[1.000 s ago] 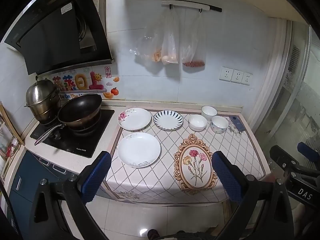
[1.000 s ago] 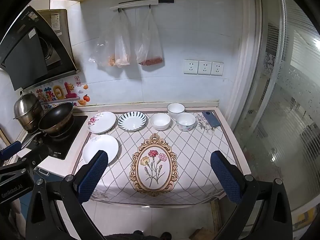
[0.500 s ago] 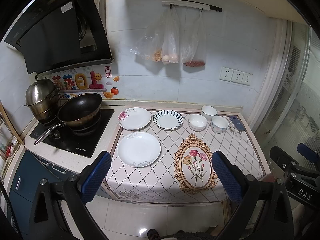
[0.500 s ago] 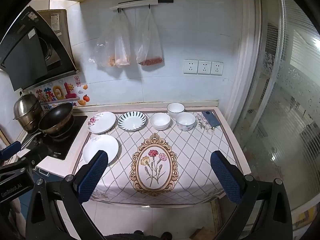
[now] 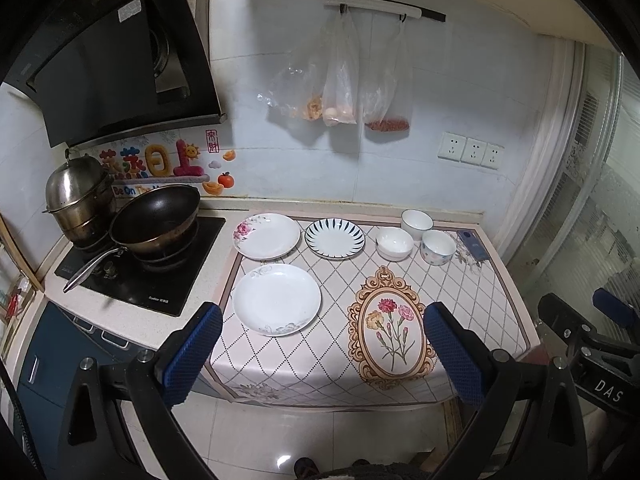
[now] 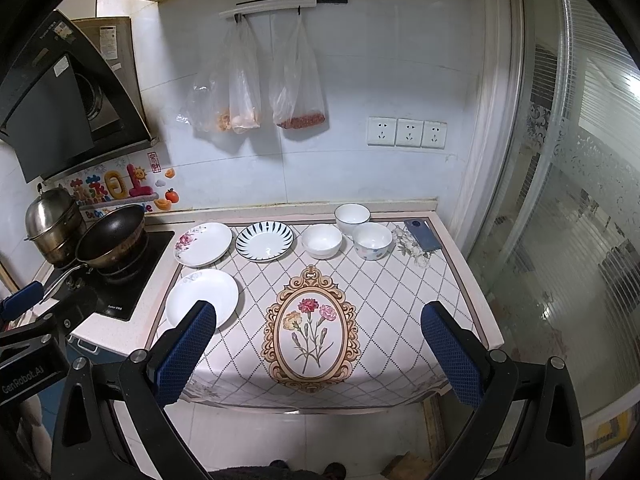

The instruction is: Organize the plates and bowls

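We face a white tiled wall [image 6: 380,60] with three sockets [image 6: 407,132] and plastic bags [image 6: 256,80] hung from a rail [image 6: 280,2]. A black range hood [image 5: 112,64] overhangs the hob [image 5: 160,276] at left; frosted glass panels [image 6: 580,200] stand at right, above a pale glossy tiled floor [image 5: 280,440].

The cloth [image 5: 472,280] on the desk is pale pink with a dotted diamond grid and a gold-framed oval [image 5: 390,328] of red, pink and yellow flowers. One plate [image 5: 277,299] is white with faint grey scrolls, one [image 5: 267,236] carries pink flowers, one [image 5: 335,238] has dark blue rim strokes. The wok [image 5: 156,216] is black. Both tongs have blue textured pads [image 5: 192,356].
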`<state>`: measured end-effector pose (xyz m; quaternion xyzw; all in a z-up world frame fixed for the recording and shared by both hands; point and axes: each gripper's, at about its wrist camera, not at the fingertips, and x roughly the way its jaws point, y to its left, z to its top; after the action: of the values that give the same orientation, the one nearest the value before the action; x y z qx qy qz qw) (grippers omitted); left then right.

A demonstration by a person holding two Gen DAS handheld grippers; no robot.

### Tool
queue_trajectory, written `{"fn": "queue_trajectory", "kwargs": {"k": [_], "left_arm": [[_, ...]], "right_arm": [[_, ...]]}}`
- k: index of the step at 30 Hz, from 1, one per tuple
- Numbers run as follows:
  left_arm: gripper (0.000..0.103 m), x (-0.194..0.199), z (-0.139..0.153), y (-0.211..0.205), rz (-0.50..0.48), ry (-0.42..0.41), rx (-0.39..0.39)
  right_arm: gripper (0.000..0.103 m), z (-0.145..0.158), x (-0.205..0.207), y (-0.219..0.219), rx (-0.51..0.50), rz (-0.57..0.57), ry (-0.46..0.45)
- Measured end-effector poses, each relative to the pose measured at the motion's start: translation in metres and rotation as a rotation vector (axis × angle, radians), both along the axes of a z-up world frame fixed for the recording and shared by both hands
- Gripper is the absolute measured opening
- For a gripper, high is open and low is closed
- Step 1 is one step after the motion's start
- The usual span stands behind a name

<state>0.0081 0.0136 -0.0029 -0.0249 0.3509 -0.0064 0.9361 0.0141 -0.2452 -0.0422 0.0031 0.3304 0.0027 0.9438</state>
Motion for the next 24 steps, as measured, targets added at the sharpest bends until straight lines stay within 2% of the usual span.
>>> {"fn": "queue_trajectory", "kwargs": {"k": [7,12,15,20,24], "left_arm": [[0.103,0.039,-0.026,0.034,0.060,0.016,-0.011],[0.103,0.090,-0.069,0.070,0.162,0.061,0.054],[0.103,0.131,-0.109,0.095,0.210,0.150,0.081],[0.103,0.193,-0.182,0.128,0.227,0.329,0.064],[0.092,0.237,-0.245,0.153,0.244,0.476,-0.011]], "right_arm": [[0.103,-0.024,0.028,0.012,0.043,-0.023,0.046],[0.103,-0.067,0.076,0.027,0.086,0.019,0.121],[0.103,-0.110,0.126,0.038,0.126,0.053,0.211],[0.102,-0.199,0.224,0.065,0.239,0.143,0.430],[0.096,-0.272,0.294,0.096,0.292,0.223,0.544]]}}
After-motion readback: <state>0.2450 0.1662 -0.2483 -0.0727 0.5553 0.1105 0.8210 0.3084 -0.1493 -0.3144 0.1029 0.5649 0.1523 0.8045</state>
